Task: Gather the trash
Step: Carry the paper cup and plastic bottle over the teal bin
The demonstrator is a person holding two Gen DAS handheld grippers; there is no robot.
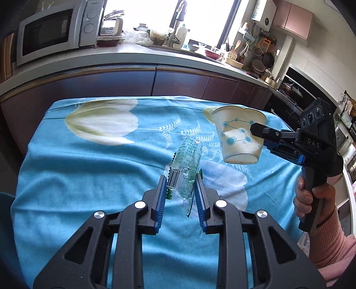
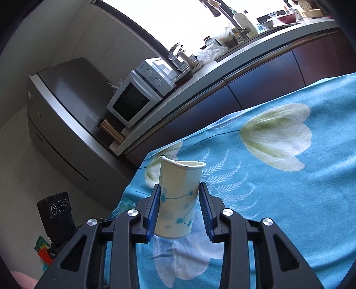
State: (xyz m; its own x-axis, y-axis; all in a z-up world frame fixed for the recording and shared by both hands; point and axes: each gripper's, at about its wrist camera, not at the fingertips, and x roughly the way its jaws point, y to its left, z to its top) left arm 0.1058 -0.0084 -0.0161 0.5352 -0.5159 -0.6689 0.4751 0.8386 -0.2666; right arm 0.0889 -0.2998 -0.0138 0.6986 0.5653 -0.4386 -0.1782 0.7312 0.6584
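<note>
Two tongs, one wrapper, one cup.

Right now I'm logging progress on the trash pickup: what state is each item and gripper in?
Clear plastic wrapper with barcode: pinched by left gripper, lifted off the cloth.
White paper cup with blue dots: squashed, tilted, held in the air by right gripper.
Blue floral tablecloth: spread flat.

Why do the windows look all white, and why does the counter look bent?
Left wrist view: daylight overexposes the window, and the fisheye lens curves the counter. Right wrist view: the same window glare; the paper cup stays sharp, and the picture's corners go black.
</note>
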